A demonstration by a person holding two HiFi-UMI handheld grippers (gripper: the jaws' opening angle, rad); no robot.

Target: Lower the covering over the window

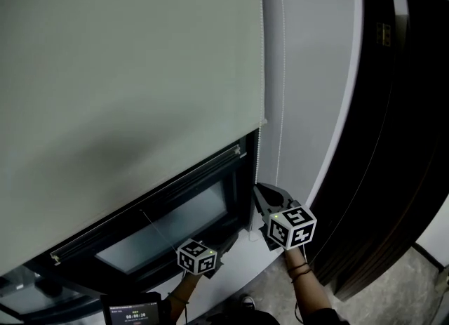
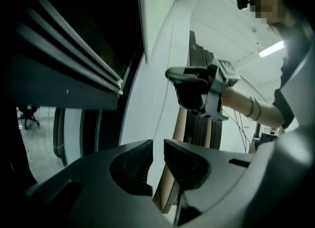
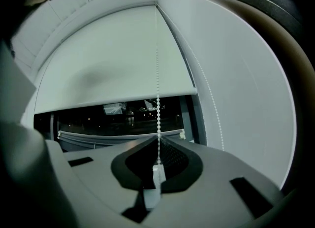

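Right gripper [image 3: 157,146] is clamped on the bead chain [image 3: 158,109], which rises straight above it. Blind [image 1: 126,71] — ahead, above — covers most of the window [image 1: 168,227]; the bottom strip is not yet covered. Left gripper [image 2: 156,160]: narrow, empty.

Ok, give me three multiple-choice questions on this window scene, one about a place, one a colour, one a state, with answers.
1. The bead chain hangs along which edge of the roller blind? A left B right C middle
2. The blind's colour? A pale grey B red C black
3. The right gripper is: A open and empty B shut on the bead chain C out of view
Answers: B, the chain runs down the blind's right edge; A, the fabric is pale grey; B, its jaws pinch the chain.
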